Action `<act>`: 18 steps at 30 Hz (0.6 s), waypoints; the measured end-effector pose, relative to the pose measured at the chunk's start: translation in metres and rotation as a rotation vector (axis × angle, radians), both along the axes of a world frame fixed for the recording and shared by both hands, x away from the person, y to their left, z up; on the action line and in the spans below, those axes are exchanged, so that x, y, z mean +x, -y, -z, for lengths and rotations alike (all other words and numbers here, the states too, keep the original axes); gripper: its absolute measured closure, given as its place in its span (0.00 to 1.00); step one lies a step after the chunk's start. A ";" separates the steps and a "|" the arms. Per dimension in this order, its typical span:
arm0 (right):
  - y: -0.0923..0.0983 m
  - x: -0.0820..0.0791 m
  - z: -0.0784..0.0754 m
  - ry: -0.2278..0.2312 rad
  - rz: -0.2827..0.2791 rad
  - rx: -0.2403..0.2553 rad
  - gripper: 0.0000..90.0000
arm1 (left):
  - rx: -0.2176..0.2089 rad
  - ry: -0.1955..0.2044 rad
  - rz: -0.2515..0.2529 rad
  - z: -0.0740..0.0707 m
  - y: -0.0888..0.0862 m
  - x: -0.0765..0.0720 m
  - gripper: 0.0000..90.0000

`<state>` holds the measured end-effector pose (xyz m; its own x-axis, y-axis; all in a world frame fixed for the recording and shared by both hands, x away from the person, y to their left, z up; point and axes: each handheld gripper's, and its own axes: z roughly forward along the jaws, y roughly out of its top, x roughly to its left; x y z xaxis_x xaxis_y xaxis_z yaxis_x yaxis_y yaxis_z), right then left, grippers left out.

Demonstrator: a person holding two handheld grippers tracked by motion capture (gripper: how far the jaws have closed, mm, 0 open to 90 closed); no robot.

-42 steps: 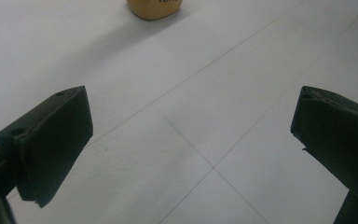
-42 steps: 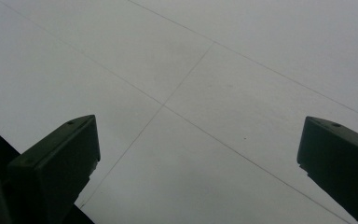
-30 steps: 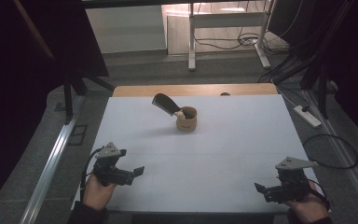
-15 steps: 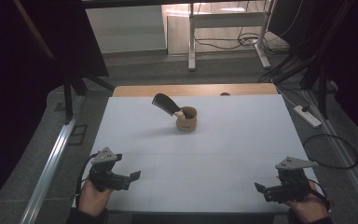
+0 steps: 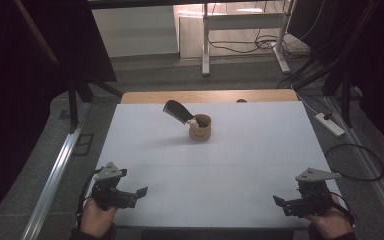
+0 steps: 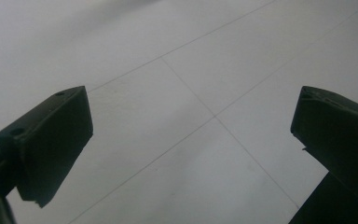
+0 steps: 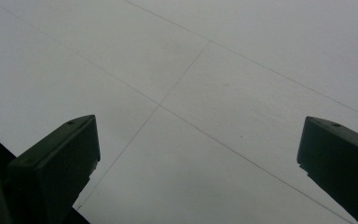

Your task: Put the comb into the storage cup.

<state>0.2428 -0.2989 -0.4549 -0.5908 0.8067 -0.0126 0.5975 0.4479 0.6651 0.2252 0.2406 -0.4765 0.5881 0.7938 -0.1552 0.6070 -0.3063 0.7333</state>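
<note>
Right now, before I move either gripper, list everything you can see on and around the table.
Cup: one, tan, upright on the far middle of the table.
Scoop: one, black, leaning out of the cup toward the far left.
Table: one, white cover with fold lines, wooden edge showing at the far side.
Power strip: one, white, on the floor to the right.
Desk frame: one, white legs, beyond the table.
Left gripper: one, black, near left corner, jaws apart.
Right gripper: one, black, near right corner, jaws apart.
</note>
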 end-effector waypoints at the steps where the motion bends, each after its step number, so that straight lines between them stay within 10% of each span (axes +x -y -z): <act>1: 0.000 0.000 0.000 0.000 0.001 0.000 0.00 | -0.001 -0.001 -0.003 0.000 0.000 -0.001 0.00; 18: 0.000 0.000 0.000 0.000 0.005 -0.005 0.00 | 0.073 -0.006 -0.041 0.002 0.004 -0.007 0.02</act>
